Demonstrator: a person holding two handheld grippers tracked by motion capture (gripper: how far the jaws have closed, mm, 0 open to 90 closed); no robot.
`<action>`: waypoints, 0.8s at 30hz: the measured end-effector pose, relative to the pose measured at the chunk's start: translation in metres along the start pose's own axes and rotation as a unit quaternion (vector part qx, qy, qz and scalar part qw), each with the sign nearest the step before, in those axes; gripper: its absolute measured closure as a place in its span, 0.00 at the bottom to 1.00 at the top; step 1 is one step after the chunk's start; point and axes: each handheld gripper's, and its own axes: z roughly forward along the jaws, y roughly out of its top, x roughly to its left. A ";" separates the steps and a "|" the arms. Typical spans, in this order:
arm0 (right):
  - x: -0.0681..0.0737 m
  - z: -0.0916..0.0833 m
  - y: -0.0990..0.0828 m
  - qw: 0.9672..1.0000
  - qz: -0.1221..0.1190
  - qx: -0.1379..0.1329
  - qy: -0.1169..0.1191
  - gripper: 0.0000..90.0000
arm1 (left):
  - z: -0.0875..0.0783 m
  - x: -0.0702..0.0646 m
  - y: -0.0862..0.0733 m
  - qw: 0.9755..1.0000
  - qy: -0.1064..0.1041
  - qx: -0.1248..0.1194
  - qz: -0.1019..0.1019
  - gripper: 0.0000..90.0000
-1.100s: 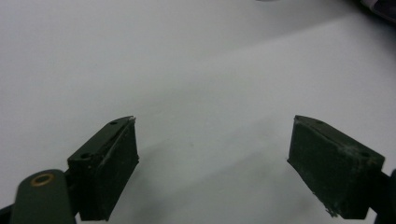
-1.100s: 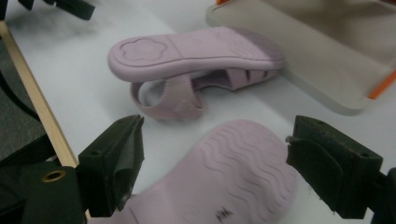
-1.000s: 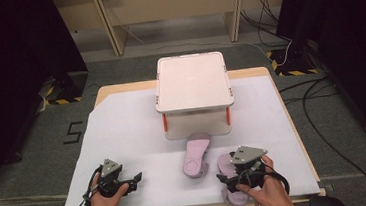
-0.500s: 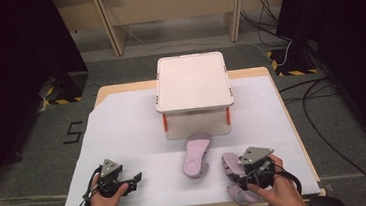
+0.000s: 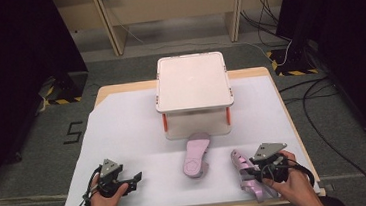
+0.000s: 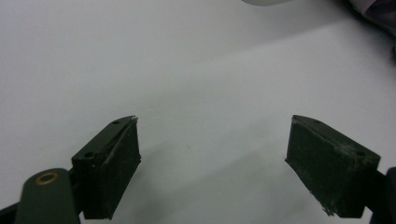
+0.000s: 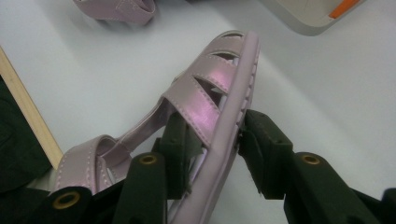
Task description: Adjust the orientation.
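Observation:
Two lilac strappy sandals lie on the white sheet. One sandal (image 5: 240, 164) (image 7: 210, 112) is tipped on its side at the front right. My right gripper (image 5: 253, 169) (image 7: 215, 140) has just been closing on it: one jaw sits under the straps, the other presses on the outside of the sole. The second sandal (image 5: 196, 157) (image 7: 119, 8) lies sole up in the middle, just in front of the box. At the front left my left gripper (image 5: 136, 180) (image 6: 212, 154) rests low over bare sheet, open, with nothing between its pads.
A white lidded box (image 5: 192, 82) (image 7: 317, 14) with orange latches stands at the middle back of the table. The white sheet (image 5: 123, 133) covers most of the wooden tabletop, whose front edge (image 7: 28, 112) runs close to the held sandal. Dark floor and cables surround the table.
The right hand has shifted to the right along the front edge, and the side-tipped sandal has gone with it. Its jaws have drawn in onto the sandal. The left hand stayed still.

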 end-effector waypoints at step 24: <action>-0.055 0.002 -0.023 0.988 0.130 -0.075 -0.017 0.50 | 0.001 -0.001 0.001 1.000 0.000 -0.002 0.010 0.20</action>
